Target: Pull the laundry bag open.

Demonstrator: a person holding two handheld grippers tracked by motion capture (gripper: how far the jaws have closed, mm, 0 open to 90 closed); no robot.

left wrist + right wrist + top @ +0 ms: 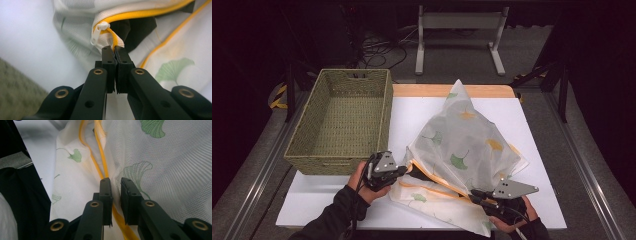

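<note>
I take the woven basket (339,120) as my landmark. Just off its near right corner my left gripper (404,169) has its jaws pressed together on the zip end of the mesh laundry bag (462,145), beside the white zipper pull (99,31). From there the yellow zipper seam (437,181) runs away from the basket, down toward me, to my right gripper (473,196), whose jaws stand slightly apart astride the seam (106,173); I judge any slide must follow that line.

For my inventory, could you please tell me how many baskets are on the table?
1: the basket sits at the table's left rear, left of the mesh bag.
</note>
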